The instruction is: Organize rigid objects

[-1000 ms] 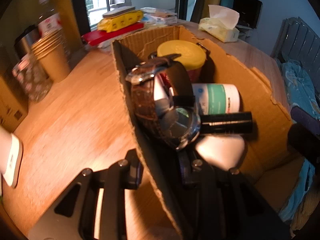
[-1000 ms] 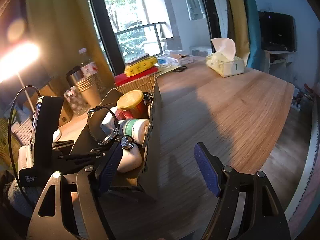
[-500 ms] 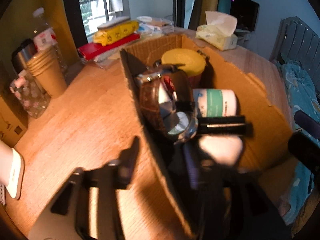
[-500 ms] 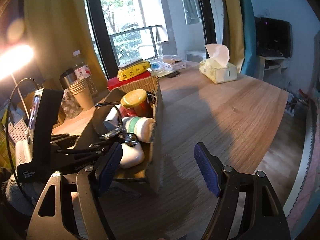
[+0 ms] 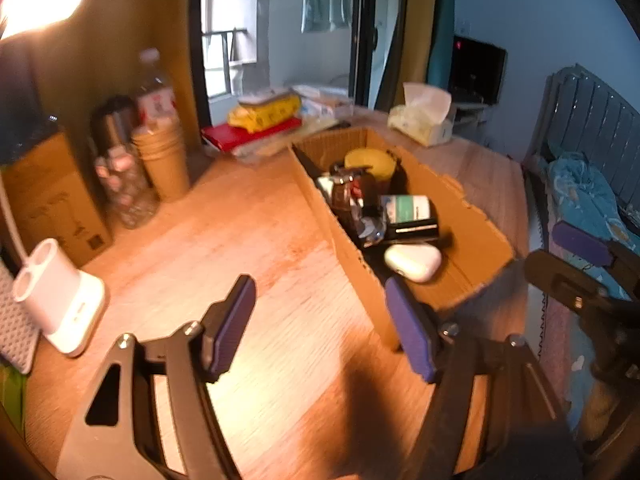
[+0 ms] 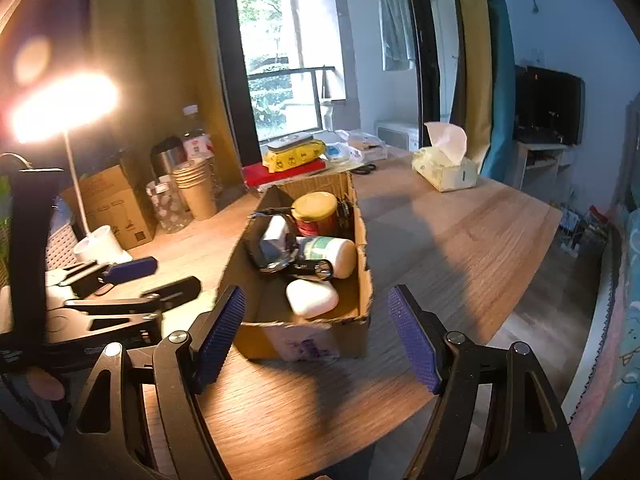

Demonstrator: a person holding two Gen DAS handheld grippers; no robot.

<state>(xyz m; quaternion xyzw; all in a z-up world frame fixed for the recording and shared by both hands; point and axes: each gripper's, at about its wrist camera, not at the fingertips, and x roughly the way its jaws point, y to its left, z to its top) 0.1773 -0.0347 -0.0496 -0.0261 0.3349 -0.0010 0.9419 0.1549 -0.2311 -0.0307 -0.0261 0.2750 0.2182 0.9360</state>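
An open cardboard box (image 6: 362, 248) (image 5: 476, 224) stands on the wooden table. In it lie a wristwatch (image 6: 272, 250) (image 5: 354, 204), a yellow-lidded jar (image 6: 314, 212) (image 5: 370, 164), a white bottle with a green label (image 6: 334, 250) (image 5: 408, 208), a black cylinder (image 5: 416, 232) and a white case (image 6: 312, 298) (image 5: 412, 260). My left gripper (image 5: 320, 324) is open and empty, pulled back above the table, its right finger over the box's near corner. My right gripper (image 6: 316, 332) is open and empty, just short of the box's near end. The left gripper also shows in the right wrist view (image 6: 132, 276).
Paper cups (image 6: 198, 192), a clear jar (image 6: 168, 208), a steel flask and a water bottle stand at the left. A lit lamp with a white base (image 5: 60, 300), a brown carton (image 6: 116, 208), a tissue box (image 6: 446, 166) and a red and yellow stack (image 6: 292, 160) stand around.
My left gripper has let go of the wristwatch, opened and drawn back out of the box. The watch now rests in the box. My right gripper has drawn back too.
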